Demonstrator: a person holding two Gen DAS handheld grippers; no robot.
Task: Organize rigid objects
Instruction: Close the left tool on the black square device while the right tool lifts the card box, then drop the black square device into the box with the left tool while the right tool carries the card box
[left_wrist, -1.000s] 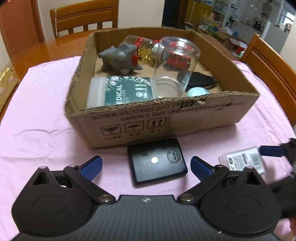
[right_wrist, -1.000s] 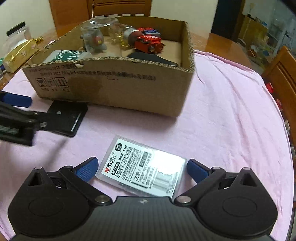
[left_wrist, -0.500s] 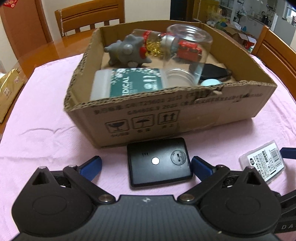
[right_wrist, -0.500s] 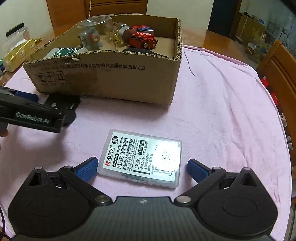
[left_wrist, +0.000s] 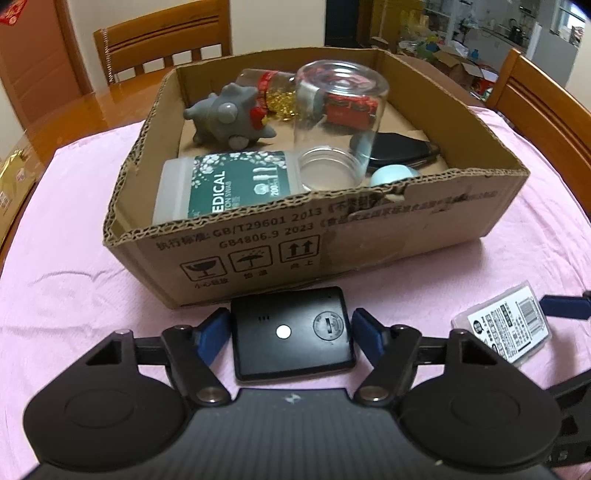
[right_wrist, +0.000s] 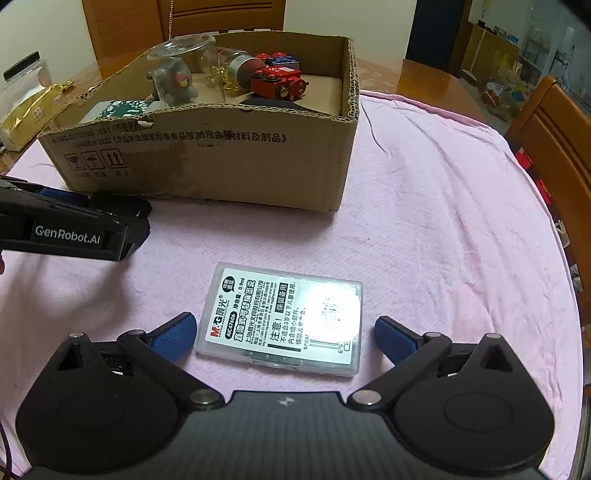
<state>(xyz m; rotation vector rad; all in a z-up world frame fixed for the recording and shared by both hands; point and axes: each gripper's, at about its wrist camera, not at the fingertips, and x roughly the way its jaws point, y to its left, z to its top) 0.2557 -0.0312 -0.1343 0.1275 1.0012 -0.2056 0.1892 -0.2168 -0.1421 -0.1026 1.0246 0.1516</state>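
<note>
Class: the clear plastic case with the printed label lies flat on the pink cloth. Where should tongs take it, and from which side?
Grip the clear plastic case across its two short side edges, coming down from above. It lies flat and thin, and the open right tongs already straddle it.

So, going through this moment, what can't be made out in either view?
- Left wrist view: the black case in the box is half hidden behind the glass and the box wall.
- Left wrist view: the blue ball is cut off by the box wall.
- Right wrist view: part of the clear case label is washed out by glare.
- Right wrist view: the black device is hidden behind the left tool, so contact can't be confirmed there.
</note>
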